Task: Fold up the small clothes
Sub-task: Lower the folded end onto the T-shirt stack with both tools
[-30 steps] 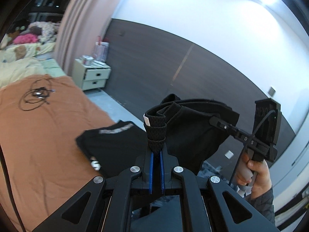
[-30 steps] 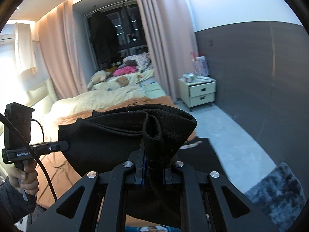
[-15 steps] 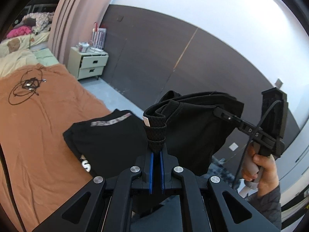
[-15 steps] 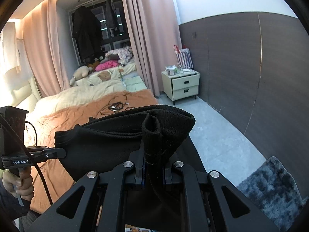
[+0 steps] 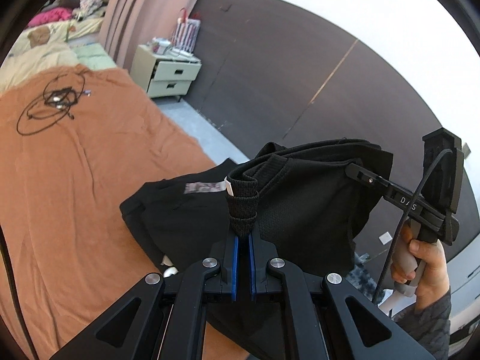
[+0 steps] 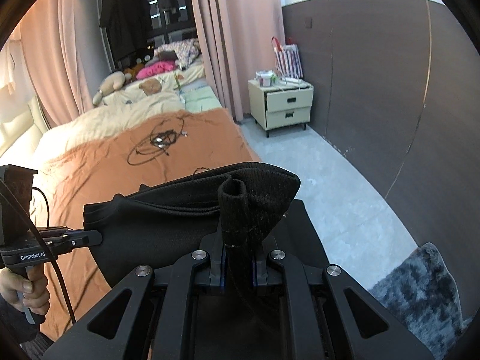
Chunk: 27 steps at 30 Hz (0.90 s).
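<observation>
the left gripper [image 5: 242, 234] is clamped on a bunched ribbed edge of a black garment [image 5: 312, 207], its blue-lined fingers [image 5: 235, 258] pressed nearly together around the cloth. the right gripper [image 6: 238, 252] pinches another bunched edge of the same garment [image 6: 168, 228], its fingers closed on the fabric. the cloth hangs in the air between the two grippers, doubled over along its top edge and sagging below. in the left view the right hand [image 5: 426, 267] grips its handle to the right of the garment; in the right view the left hand [image 6: 21, 288] holds its handle at the near left. just beyond and below the held cloth, a second black garment [image 5: 180, 210] lies flat on the near right part of an orange bedsheet [image 5: 75, 180]. farther along the sheet sits a coil of black cable [image 6: 159, 144]. past the bed's right side stands a cream nightstand [image 6: 285, 106] against a dark wall panel [image 6: 375, 75], and a grey rug [image 6: 420, 288] lies on the floor at the near right. pink curtains [image 6: 225, 30] hang at the far end.
</observation>
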Each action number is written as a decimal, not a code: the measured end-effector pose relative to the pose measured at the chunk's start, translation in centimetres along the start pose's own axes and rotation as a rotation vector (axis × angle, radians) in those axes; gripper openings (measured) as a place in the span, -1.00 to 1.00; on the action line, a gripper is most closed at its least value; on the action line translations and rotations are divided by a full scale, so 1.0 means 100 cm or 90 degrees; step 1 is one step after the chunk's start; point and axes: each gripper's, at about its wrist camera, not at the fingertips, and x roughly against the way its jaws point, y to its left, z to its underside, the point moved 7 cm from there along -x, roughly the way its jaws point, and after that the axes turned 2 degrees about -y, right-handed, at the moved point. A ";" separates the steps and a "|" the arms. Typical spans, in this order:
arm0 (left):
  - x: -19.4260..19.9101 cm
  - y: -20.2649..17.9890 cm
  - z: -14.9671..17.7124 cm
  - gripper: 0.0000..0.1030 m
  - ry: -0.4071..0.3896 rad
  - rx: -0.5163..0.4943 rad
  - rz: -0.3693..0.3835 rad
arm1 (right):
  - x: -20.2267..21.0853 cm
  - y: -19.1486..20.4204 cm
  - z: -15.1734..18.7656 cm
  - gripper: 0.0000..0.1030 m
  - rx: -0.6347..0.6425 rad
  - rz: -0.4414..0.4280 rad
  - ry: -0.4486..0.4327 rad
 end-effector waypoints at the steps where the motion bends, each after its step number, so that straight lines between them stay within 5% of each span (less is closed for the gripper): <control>1: -0.005 0.006 -0.001 -0.89 0.002 0.004 -0.002 | -0.004 -0.007 -0.001 -0.85 0.000 0.002 0.006; 9: -0.051 0.058 -0.001 -0.86 0.020 0.054 -0.030 | -0.063 -0.014 -0.013 -0.78 0.017 0.033 0.050; 10: -0.055 0.065 0.000 -0.78 0.027 0.060 -0.049 | -0.071 -0.016 -0.013 -0.68 0.010 0.047 0.059; 12: -0.066 0.082 0.003 -0.68 0.043 0.077 -0.091 | -0.082 -0.024 -0.011 0.07 -0.006 0.079 0.080; 14: -0.067 0.094 0.006 -0.50 0.040 0.086 -0.108 | -0.075 -0.028 -0.016 0.26 -0.010 0.105 0.060; 16: -0.067 0.101 0.009 -0.35 0.037 0.094 -0.106 | -0.062 -0.033 -0.017 0.26 -0.025 0.087 0.051; 22: -0.068 0.099 0.030 -0.35 0.057 0.101 -0.084 | -0.022 -0.055 0.004 0.26 -0.022 0.105 0.070; 27: -0.074 0.087 0.051 -0.35 0.078 0.092 -0.071 | 0.004 -0.066 0.034 -0.38 -0.014 0.099 0.088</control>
